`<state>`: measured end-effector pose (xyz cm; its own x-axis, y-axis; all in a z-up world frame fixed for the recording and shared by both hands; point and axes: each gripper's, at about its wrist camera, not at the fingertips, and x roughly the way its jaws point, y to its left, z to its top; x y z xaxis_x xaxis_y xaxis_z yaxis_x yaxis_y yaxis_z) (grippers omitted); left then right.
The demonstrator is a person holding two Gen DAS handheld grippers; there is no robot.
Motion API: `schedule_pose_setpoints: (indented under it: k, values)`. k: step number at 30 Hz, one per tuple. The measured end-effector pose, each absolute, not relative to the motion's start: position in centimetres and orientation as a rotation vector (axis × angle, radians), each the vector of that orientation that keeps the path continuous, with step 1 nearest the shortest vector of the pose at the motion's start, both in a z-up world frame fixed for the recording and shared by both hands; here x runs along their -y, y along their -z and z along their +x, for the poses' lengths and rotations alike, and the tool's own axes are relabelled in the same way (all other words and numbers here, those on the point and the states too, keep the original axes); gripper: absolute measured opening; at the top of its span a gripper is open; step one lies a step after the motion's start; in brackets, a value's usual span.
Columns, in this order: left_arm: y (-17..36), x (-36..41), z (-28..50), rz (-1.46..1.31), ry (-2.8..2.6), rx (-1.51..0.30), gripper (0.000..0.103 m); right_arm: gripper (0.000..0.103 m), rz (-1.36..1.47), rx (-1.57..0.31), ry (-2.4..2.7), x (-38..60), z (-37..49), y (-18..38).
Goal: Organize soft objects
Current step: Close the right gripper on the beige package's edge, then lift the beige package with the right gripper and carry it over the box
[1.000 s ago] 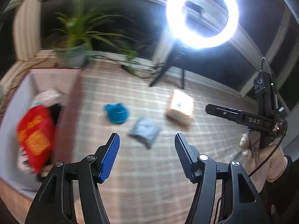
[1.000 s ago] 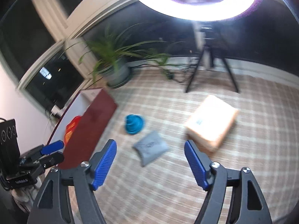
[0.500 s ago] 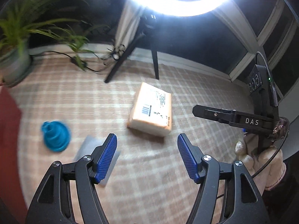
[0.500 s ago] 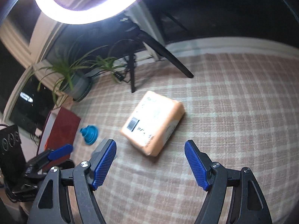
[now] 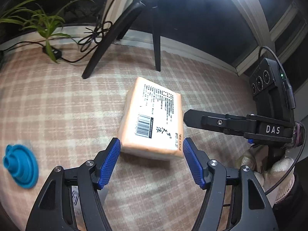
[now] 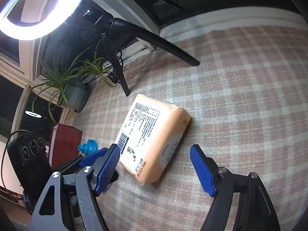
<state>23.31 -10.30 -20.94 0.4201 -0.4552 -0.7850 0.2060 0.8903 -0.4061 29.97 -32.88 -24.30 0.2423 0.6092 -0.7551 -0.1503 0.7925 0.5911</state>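
Observation:
An orange soft tissue pack [image 5: 154,119] with a barcode label lies flat on the checked cloth. My left gripper [image 5: 151,146] stands open just before the pack's near end, its blue pads level with the two corners and clear of them. From the other side my right gripper [image 6: 155,150] is also open, with the pack [image 6: 154,134] lying ahead between its fingers, untouched. A blue collapsed funnel-like thing [image 5: 20,165] sits at the left. A grey pouch [image 5: 74,194] shows only as a sliver behind my left finger. A gloved hand [image 5: 269,173] holds the right gripper.
Black tripod legs [image 5: 107,44] of a ring light [image 6: 28,15] stand on the cloth just behind the pack, with cables beside them. A potted plant [image 6: 77,96] and a dark red box [image 6: 65,144] stand to the left in the right wrist view.
Both grippers swung away from the box and pouch and came down toward the orange pack, which now fills the gap ahead of their fingers. The left jaws widened slightly.

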Motion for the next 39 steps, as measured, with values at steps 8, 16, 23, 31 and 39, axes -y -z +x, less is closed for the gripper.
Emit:
schedule_pose_setpoints:
  k: [8,16,23,31,39]
  values:
    - [22.3,10.3,25.0,-0.257,0.415,-1.092,0.067,0.067,0.452,-1.267,-0.552,32.1,31.2,25.6]
    - [22.8,11.1,25.3,-0.218,0.432,-1.098,0.06,0.051,0.467,-1.288,-0.564,31.3,31.4,26.4]
    - [22.1,11.9,24.4,-0.181,0.428,-1.074,0.058,0.049,0.446,-1.271,-0.558,31.1,30.9,25.8]
    - [19.8,12.6,22.4,-0.12,0.418,-1.019,0.058,0.049,0.413,-1.227,-0.574,31.0,28.9,23.4]
    - [16.3,10.3,18.4,-0.137,0.375,-0.949,0.058,0.049,0.339,-1.165,-0.644,28.0,26.1,19.3]
